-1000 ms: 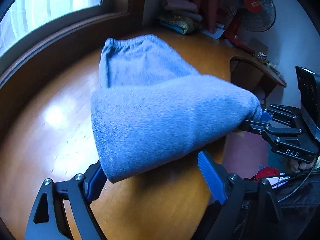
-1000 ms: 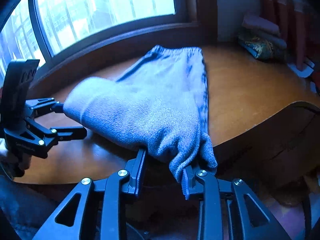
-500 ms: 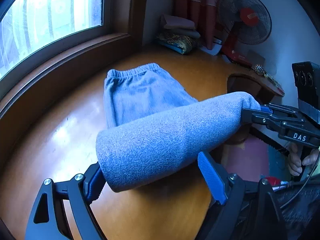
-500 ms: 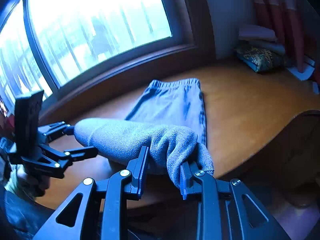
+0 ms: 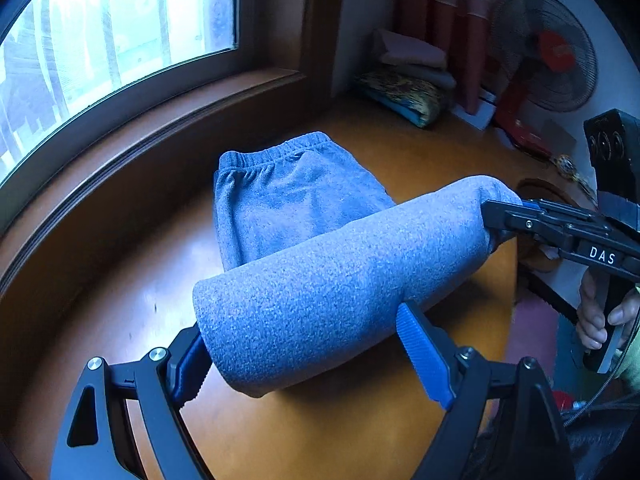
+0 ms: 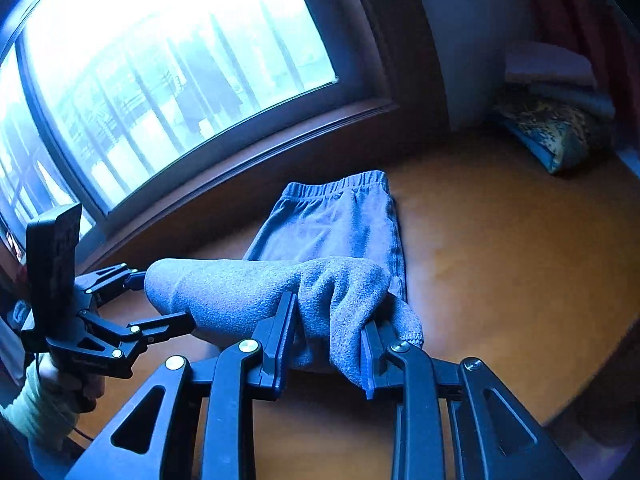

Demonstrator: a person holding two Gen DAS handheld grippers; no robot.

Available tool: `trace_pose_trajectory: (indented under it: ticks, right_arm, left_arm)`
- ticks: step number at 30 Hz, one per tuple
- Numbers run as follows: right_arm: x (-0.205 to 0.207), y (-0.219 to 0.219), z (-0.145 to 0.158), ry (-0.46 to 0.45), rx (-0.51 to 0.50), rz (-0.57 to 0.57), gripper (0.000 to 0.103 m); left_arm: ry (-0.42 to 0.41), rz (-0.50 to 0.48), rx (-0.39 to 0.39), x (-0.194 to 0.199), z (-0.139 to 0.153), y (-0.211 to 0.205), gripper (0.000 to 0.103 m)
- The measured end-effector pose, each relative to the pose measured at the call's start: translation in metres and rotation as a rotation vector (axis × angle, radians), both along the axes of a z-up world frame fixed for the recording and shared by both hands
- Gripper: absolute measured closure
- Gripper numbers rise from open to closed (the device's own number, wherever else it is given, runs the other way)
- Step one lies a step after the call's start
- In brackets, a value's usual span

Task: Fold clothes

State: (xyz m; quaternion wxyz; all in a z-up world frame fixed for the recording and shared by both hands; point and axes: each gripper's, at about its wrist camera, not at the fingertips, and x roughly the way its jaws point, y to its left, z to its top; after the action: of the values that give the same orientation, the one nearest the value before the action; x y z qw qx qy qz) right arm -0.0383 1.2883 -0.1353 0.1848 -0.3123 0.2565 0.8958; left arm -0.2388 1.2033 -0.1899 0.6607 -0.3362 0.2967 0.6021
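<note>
Nearest to us, our left gripper (image 5: 308,354) has its fingers spread wide, the folded end of the blue pants (image 5: 320,296) resting between them; only the left finger touches the cloth, while the ribbed blue pad (image 5: 424,354) on the other finger stands clear of it. Our right gripper (image 6: 328,340) has its fingers pressed on the bunched cloth of the other end of the pants (image 6: 340,312). Between the two grippers the pants hang as a raised roll above the wooden table (image 5: 360,432). Beyond the roll, the waistband half of the pants lies flat on the table, its elastic edge toward the window (image 5: 100,52). Farther than the pants, at the table's far corner, we see a patterned cushion (image 5: 404,94) under folded cloths, and a fan (image 5: 548,50) beside it.
</note>
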Motion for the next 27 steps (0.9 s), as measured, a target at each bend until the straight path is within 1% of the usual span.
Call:
trace_pose_trajectory:
  ticks: [3, 6, 10, 13, 14, 16, 17, 18, 22, 24, 27]
  right_arm:
    - [-0.019, 0.028, -0.004, 0.006, -0.027, -0.004, 0.073]
    - [-0.037, 0.056, -0.01, 0.008, -0.06, -0.02, 0.073]
    - [-0.064, 0.085, -0.032, -0.053, -0.096, -0.038, 0.072]
    - [-0.077, 0.094, -0.052, -0.117, -0.102, -0.031, 0.071]
    - [-0.081, 0.094, -0.058, -0.14, -0.098, -0.025, 0.07]
    - [-0.086, 0.092, -0.068, -0.172, -0.081, -0.009, 0.067]
    - [-0.087, 0.09, -0.07, -0.176, -0.071, -0.004, 0.066]
    - [-0.087, 0.088, -0.071, -0.179, -0.058, 0.004, 0.066]
    - [-0.09, 0.083, -0.072, -0.208, -0.02, 0.039, 0.066]
    - [-0.088, 0.078, -0.072, -0.218, -0.017, 0.058, 0.066]
    - [-0.081, 0.063, -0.072, -0.223, -0.009, 0.099, 0.066]
  left_arm:
    - [0.002, 0.031, -0.004, -0.013, -0.001, 0.029, 0.016]
    - [-0.016, 0.066, -0.009, -0.026, 0.0, 0.057, 0.015]
    - [-0.032, 0.109, -0.035, -0.042, -0.009, 0.094, 0.015]
    - [-0.028, 0.123, -0.069, -0.048, -0.022, 0.113, 0.015]
    - [-0.038, 0.123, -0.087, -0.049, -0.028, 0.12, 0.015]
    - [-0.063, 0.135, -0.1, -0.054, -0.038, 0.124, 0.01]
    - [-0.078, 0.146, -0.111, -0.058, -0.044, 0.127, 0.003]
    - [-0.099, 0.153, -0.123, -0.062, -0.048, 0.128, 0.0]
    - [-0.18, 0.184, -0.162, -0.071, -0.061, 0.128, 0.0]
    - [-0.2, 0.202, -0.17, -0.07, -0.064, 0.119, 0.0]
    - [-0.207, 0.213, -0.184, -0.066, -0.064, 0.103, 0.0]
